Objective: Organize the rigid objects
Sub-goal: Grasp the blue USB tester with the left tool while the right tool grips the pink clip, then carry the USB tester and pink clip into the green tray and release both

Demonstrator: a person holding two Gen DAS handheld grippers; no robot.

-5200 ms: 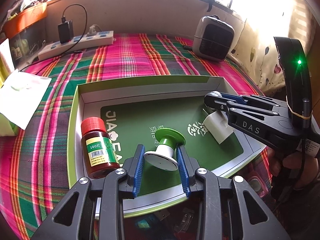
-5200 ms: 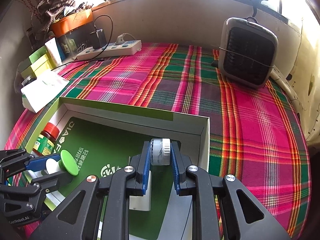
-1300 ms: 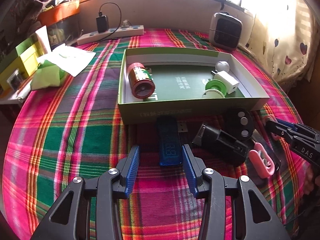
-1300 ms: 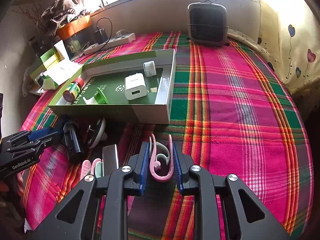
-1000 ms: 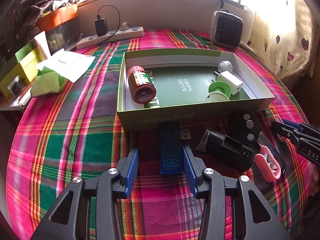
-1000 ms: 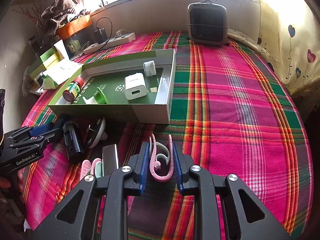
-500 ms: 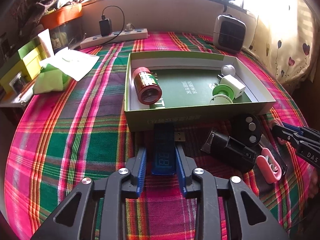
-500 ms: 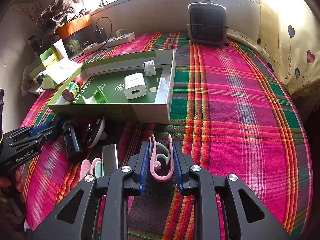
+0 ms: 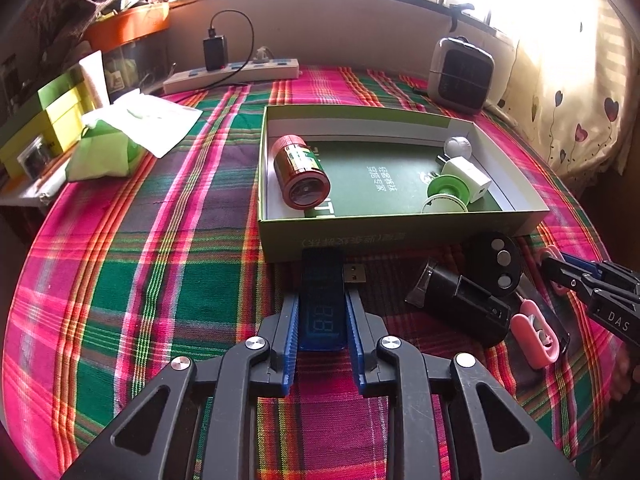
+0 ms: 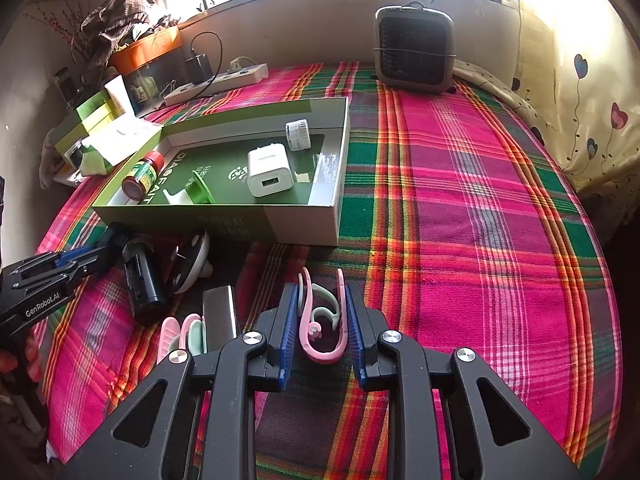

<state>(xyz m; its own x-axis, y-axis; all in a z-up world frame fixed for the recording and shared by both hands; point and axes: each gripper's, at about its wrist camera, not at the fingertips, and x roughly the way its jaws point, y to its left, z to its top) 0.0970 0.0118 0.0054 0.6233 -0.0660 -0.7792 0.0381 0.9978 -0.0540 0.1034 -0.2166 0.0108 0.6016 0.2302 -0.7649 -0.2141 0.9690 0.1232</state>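
before the green box (image 9: 400, 236), left claw (image 9: 322, 312) grips blue usb meter (image 9: 322, 300).

Left gripper (image 9: 322, 312) angled down, pads pressed on blue USB meter (image 9: 322, 300); right gripper (image 10: 322, 312) angled down, clamping pink clip (image 10: 322, 320)

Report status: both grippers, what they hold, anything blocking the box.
Left gripper just closed on blue USB meter. Right gripper shut on pink clip. Both on cloth, outside green box. Box wall directly ahead of meter.
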